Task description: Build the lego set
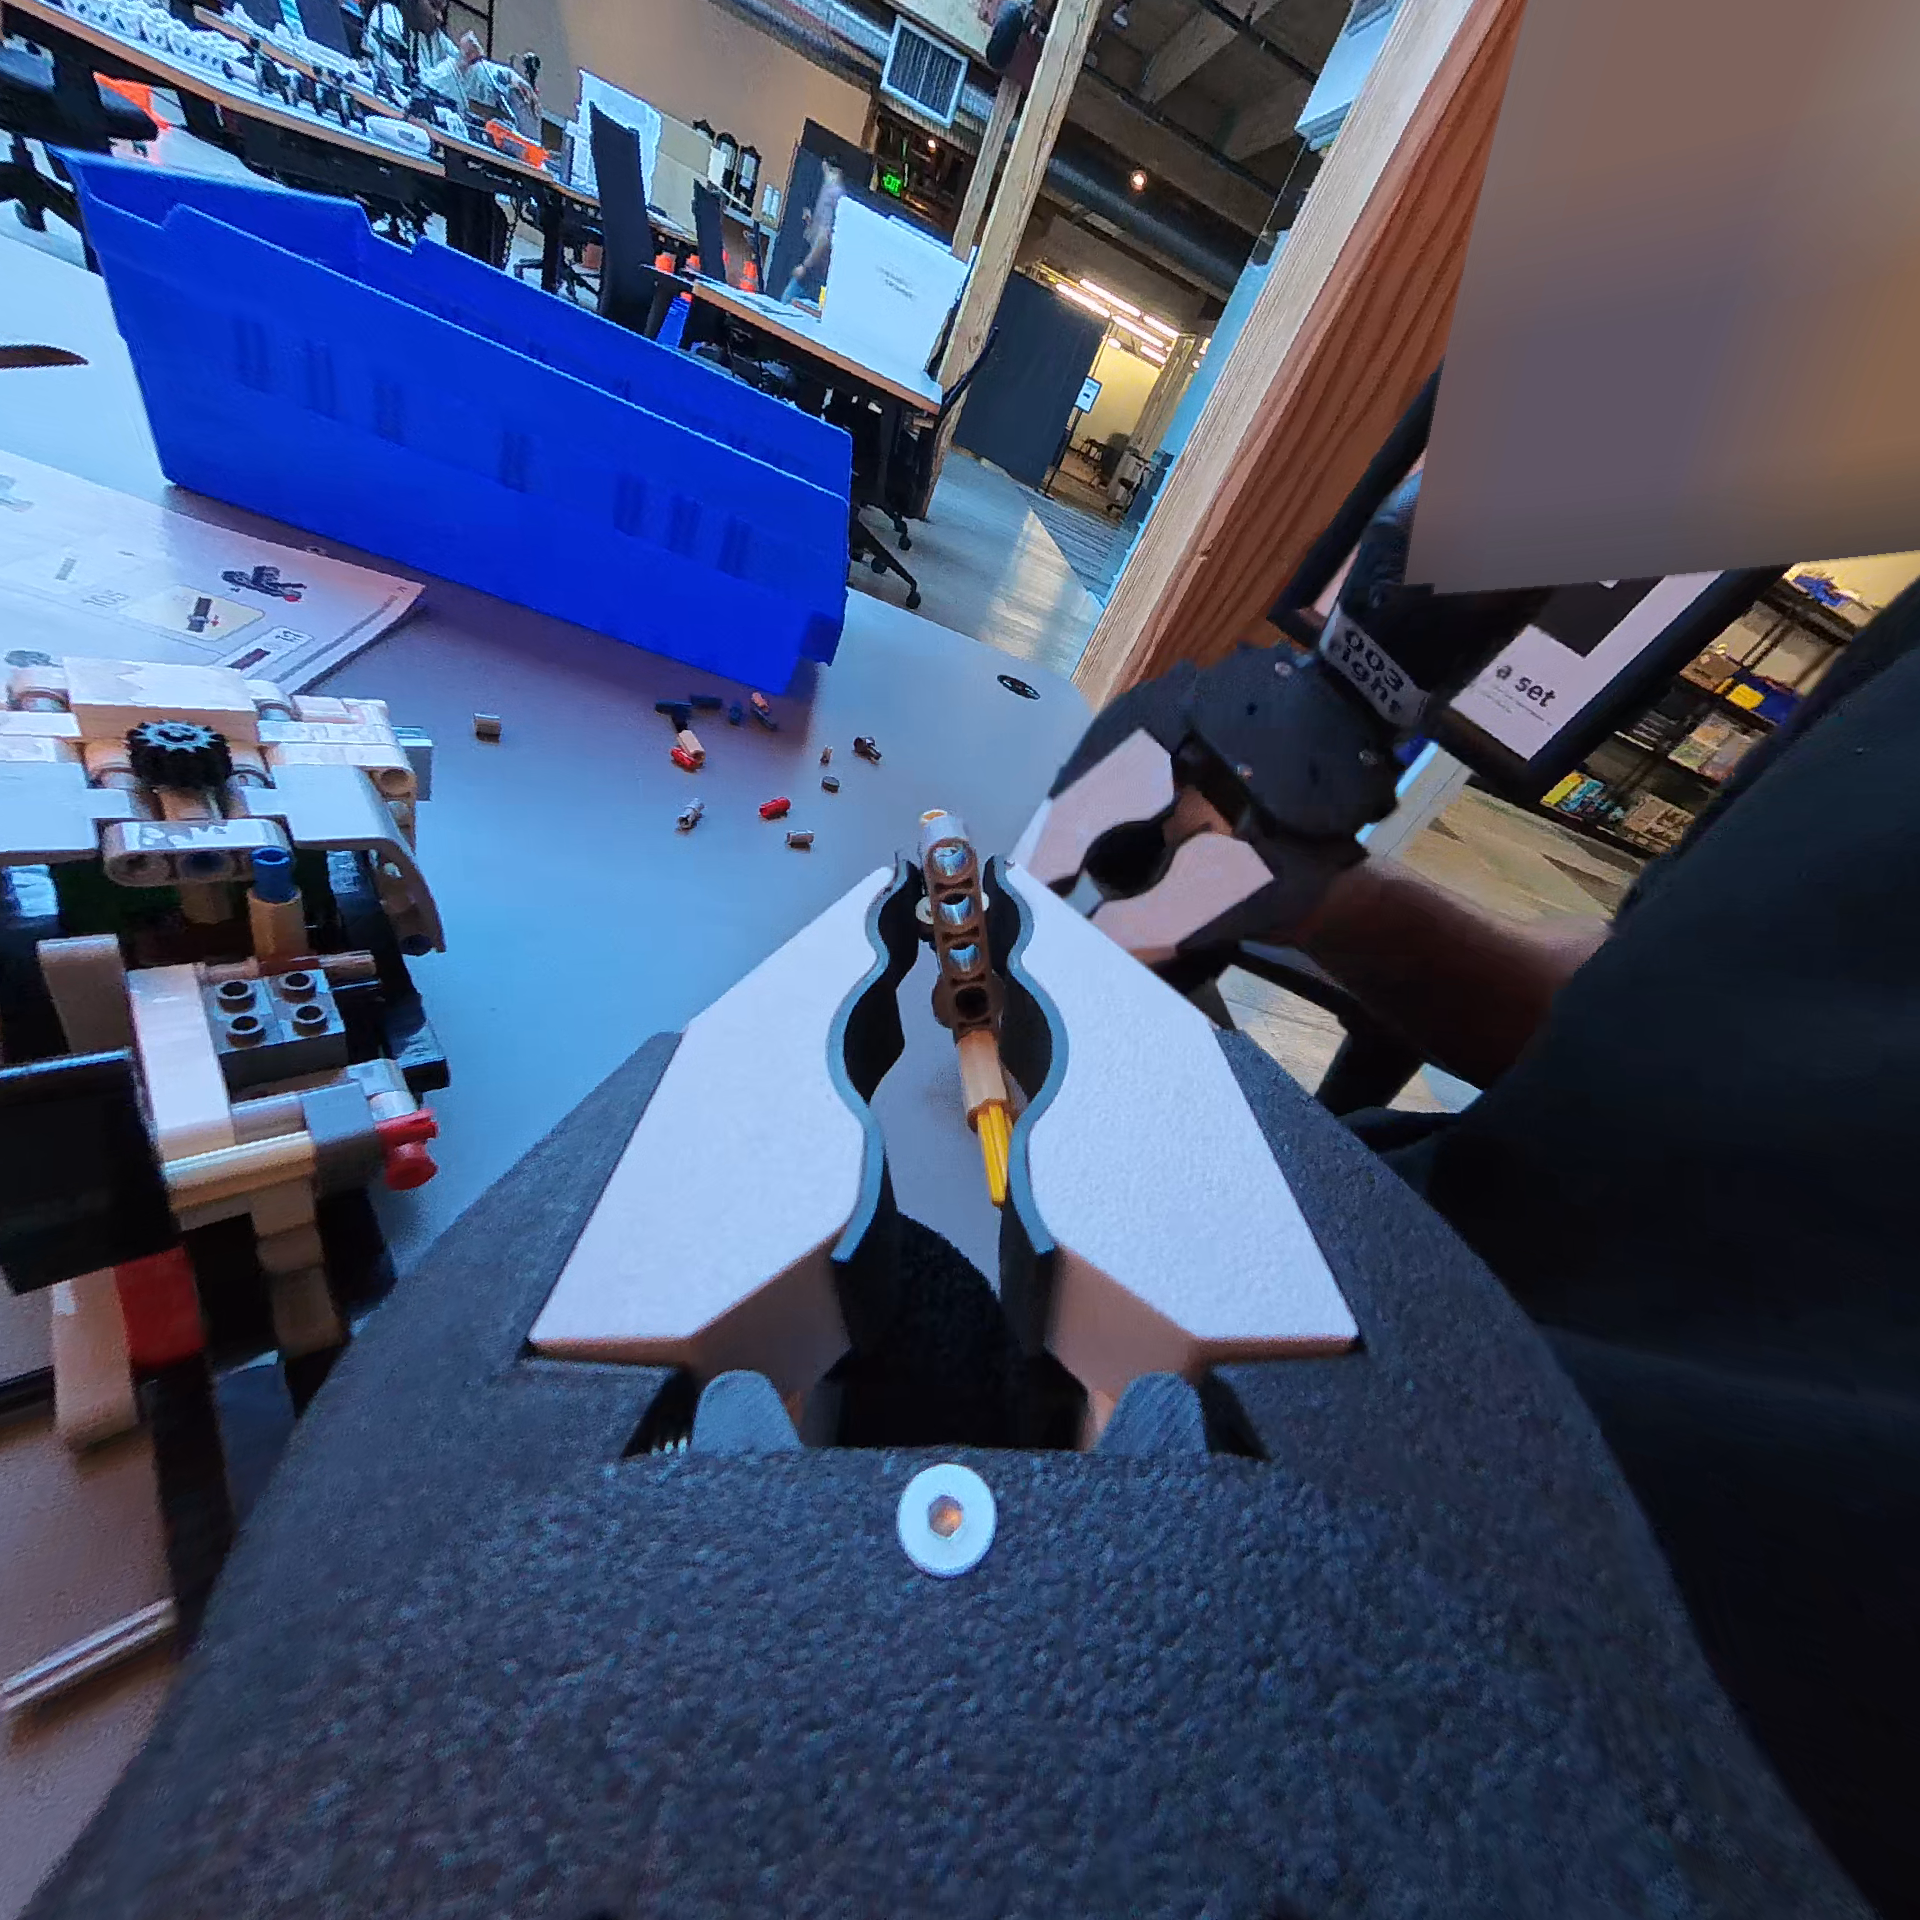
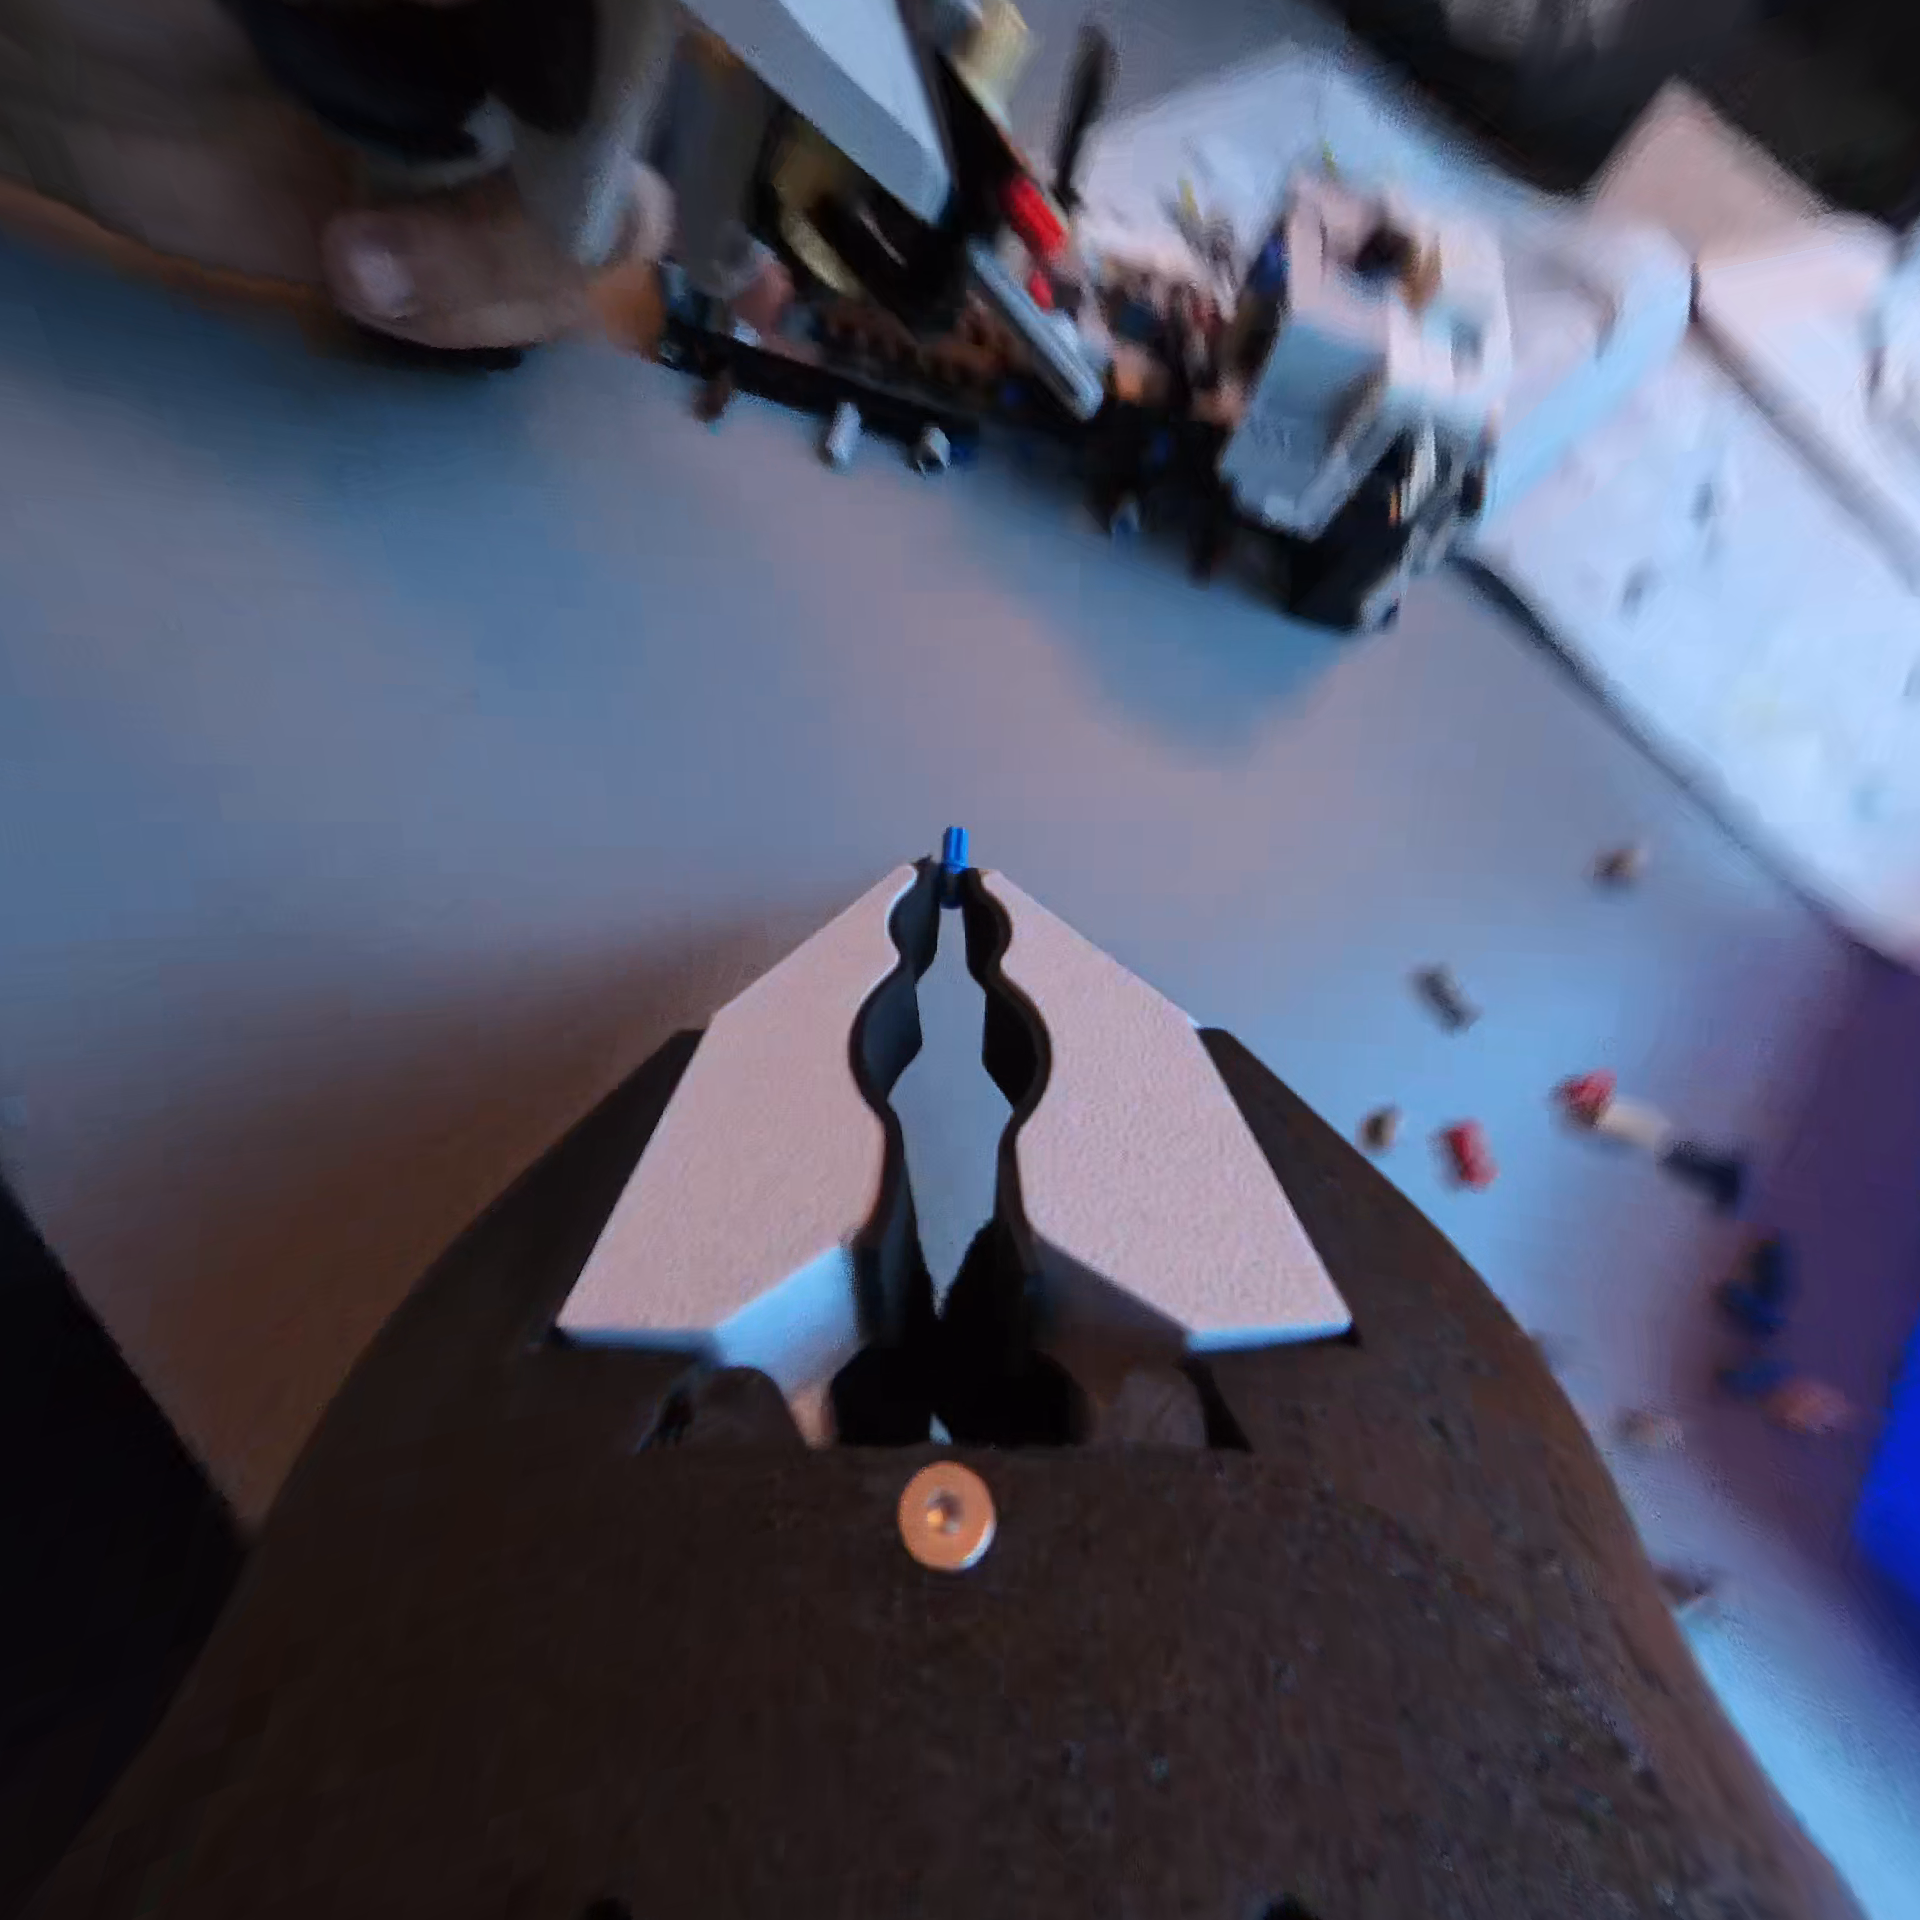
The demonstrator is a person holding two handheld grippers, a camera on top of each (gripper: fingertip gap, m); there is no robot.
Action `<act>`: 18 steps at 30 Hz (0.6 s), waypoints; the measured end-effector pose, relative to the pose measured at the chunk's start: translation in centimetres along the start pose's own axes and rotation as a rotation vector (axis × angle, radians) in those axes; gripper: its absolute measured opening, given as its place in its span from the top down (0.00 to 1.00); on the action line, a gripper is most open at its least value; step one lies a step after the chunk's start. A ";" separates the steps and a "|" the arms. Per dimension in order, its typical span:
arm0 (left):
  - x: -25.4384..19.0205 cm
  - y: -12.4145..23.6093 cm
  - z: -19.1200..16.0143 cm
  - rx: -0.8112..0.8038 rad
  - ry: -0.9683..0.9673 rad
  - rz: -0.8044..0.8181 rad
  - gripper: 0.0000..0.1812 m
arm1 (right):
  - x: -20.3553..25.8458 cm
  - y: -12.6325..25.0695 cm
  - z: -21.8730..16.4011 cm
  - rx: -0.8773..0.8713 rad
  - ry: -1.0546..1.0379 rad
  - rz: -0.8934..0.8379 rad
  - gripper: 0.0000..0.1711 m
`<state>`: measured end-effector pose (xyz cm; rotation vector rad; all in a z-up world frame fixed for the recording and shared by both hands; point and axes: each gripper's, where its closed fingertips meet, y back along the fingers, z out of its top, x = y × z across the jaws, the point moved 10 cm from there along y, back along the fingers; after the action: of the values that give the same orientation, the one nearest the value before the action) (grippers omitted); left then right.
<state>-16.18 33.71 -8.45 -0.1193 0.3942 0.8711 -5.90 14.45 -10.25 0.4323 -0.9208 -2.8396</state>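
My left gripper (image 1: pixel 951 883) is shut on a brown holed beam (image 1: pixel 961 951) with a yellow axle (image 1: pixel 995 1153) sticking out of its near end, held above the grey table (image 1: pixel 582 935). My right gripper (image 2: pixel 951 873) is shut on a small blue pin (image 2: pixel 953 852) at its fingertips, above the table; this view is blurred. The right gripper also shows in the left wrist view (image 1: pixel 1132 873), just right of the left one. The partly built model (image 1: pixel 208 935) stands at the left of the left wrist view and at the top of the right wrist view (image 2: pixel 1299 416).
A blue bin (image 1: pixel 468 436) stands at the back of the table beside an instruction booklet (image 1: pixel 156 592). Several loose small pins (image 1: pixel 769 805) lie scattered in the middle; they also show at the right in the right wrist view (image 2: pixel 1465 1148). A person's dark sleeve (image 1: pixel 1714 1143) is at the right.
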 end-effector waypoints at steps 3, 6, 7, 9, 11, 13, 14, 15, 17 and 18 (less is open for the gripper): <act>0.2 0.5 0.5 -0.036 0.014 -0.011 0.95 | -2.8 -0.2 0.4 -0.087 0.238 0.005 0.98; 0.6 1.2 1.0 -0.059 0.009 0.013 0.95 | -5.6 -1.6 0.5 -0.169 0.318 0.049 0.98; 0.8 1.4 1.0 -0.057 0.003 0.027 0.95 | -6.3 -2.1 0.4 -0.175 0.325 0.065 0.98; 0.9 1.3 0.9 -0.058 0.023 0.026 0.95 | -7.4 -2.6 0.2 -0.196 0.321 0.058 0.98; 0.5 0.5 0.4 -0.048 0.042 -0.003 0.95 | -8.0 -2.5 0.1 -0.218 0.291 0.061 0.98; -0.1 -0.5 -0.2 0.006 0.030 -0.021 0.95 | -8.3 -2.0 -0.1 -0.252 0.240 0.069 0.98; -0.3 -0.8 -0.2 0.025 0.010 -0.020 0.95 | -8.3 -1.9 -0.4 -0.268 0.206 0.089 0.98; -0.5 -0.9 -0.3 0.034 -0.010 -0.013 0.95 | -8.4 -1.9 -0.8 -0.276 0.172 0.103 0.98; -0.6 -1.0 -0.3 0.046 -0.017 -0.012 0.95 | -8.6 -1.7 -1.0 -0.263 0.137 0.112 0.98; -0.5 -1.0 -0.3 0.046 -0.005 -0.011 0.95 | -8.7 -1.6 -1.0 -0.280 0.127 0.117 0.98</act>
<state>-15.81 32.68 -8.65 -0.0768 0.4085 0.8512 2.60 16.95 -10.00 0.4984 -0.4981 -2.7398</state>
